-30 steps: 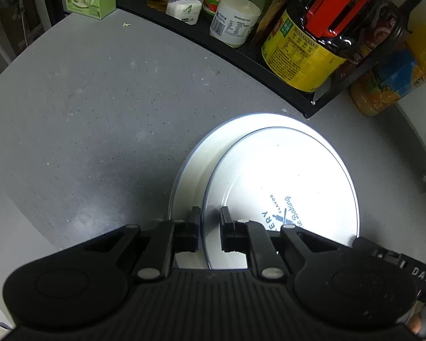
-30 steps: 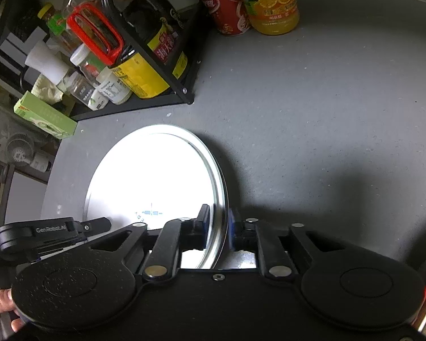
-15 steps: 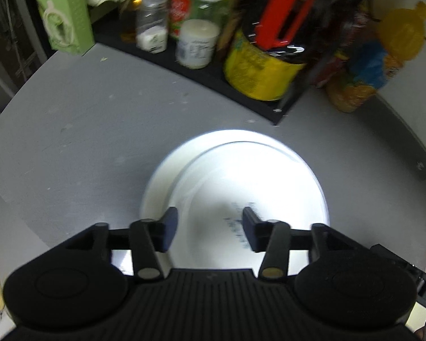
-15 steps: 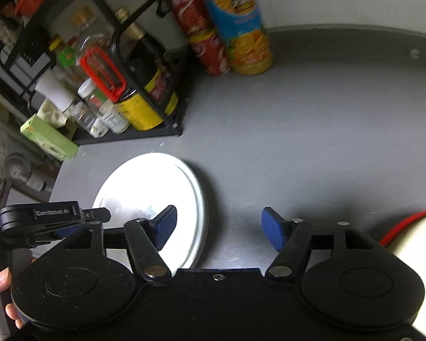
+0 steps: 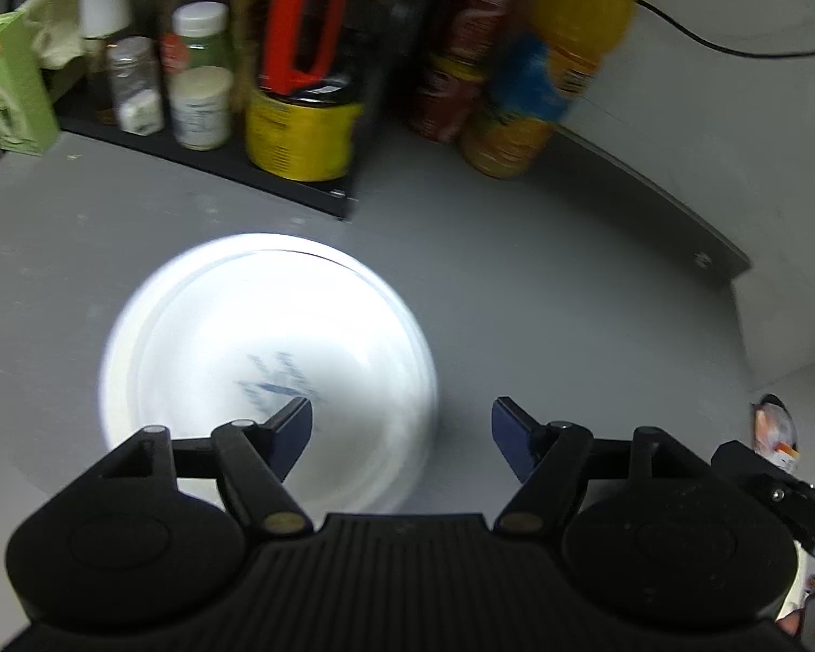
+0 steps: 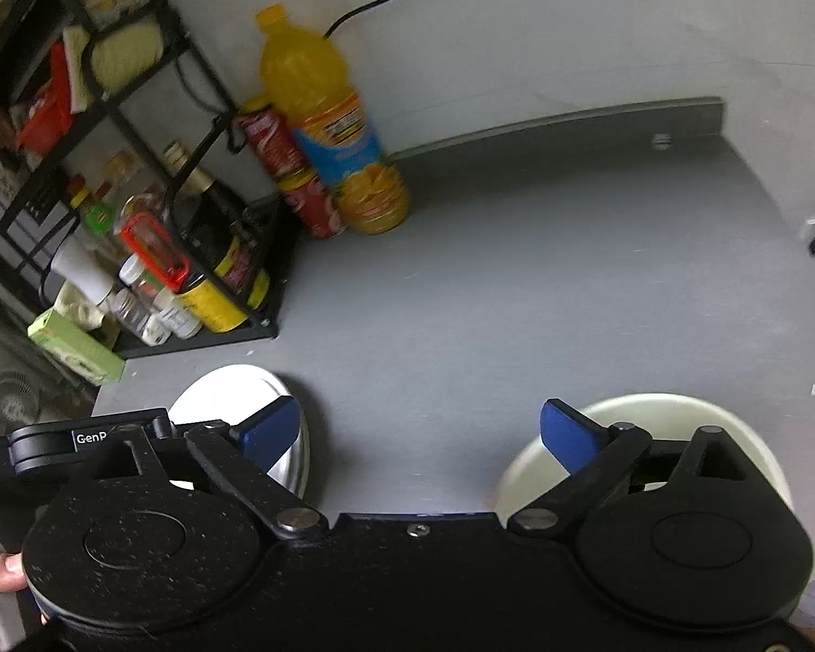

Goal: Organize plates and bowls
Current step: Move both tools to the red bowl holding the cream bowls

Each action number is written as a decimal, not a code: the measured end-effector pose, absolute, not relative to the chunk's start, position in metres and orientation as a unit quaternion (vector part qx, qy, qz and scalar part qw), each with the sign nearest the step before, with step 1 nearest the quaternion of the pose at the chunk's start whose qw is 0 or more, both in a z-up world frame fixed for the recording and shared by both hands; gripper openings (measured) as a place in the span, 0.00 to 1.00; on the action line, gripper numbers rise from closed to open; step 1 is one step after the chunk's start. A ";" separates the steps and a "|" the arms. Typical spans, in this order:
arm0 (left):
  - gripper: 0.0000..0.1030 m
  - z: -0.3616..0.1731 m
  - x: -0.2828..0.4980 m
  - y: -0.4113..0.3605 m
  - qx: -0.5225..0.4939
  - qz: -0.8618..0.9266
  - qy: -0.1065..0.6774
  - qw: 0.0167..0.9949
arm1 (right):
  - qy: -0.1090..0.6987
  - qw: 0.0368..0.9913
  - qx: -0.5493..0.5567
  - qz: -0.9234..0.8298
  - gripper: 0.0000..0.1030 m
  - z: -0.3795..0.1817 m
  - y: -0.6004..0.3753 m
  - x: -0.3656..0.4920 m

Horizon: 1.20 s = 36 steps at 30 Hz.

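Now the left gripper [image 5: 402, 424] hangs over the grey counter [image 5: 543, 326] with its jaws spread wide and nothing between them. Two white plates [image 5: 244, 337] lie stacked flat just ahead of its left finger, which overlaps their near edge in this view (blue print marks the top one, blurred). Farther ahead stands a black rack [image 5: 277, 185] of jars, with an orange bottle [image 5: 549, 81] to its right. Likewise the right gripper [image 6: 421, 429] is wide open and empty. From its view, the plates [image 6: 233, 396] sit beneath its left finger, and a cream bowl [image 6: 674, 424] rests on the counter under its right finger, partly hidden by the tool.
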<state>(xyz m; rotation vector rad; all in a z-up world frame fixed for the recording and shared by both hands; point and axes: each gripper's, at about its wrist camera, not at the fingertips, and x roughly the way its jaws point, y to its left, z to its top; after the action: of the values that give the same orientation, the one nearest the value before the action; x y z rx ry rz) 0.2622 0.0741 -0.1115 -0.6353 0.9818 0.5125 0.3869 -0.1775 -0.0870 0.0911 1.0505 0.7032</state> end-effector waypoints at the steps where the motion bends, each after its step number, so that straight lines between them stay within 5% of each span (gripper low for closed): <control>1: 0.71 -0.110 0.265 0.068 -0.297 0.233 0.458 0.805 | 0.490 0.808 0.045 0.325 0.93 -0.086 -0.184 0.388; 7: 0.80 -0.098 0.277 0.036 -0.279 0.208 0.454 0.820 | 0.483 0.820 0.061 0.301 0.99 -0.082 -0.220 0.391; 30: 0.81 -0.113 0.340 -0.055 -0.262 0.083 0.505 0.818 | 0.519 0.816 0.100 0.232 0.99 -0.117 -0.310 0.402; 36: 0.81 -0.135 0.348 -0.055 -0.265 0.074 0.529 0.803 | 0.544 0.802 0.109 0.224 0.90 -0.145 -0.313 0.401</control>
<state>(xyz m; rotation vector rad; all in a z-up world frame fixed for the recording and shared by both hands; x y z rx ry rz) 0.3481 -0.0555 -0.1349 -0.5679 1.1329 0.1578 0.4014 -0.3130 -0.1450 0.2329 1.1652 0.4803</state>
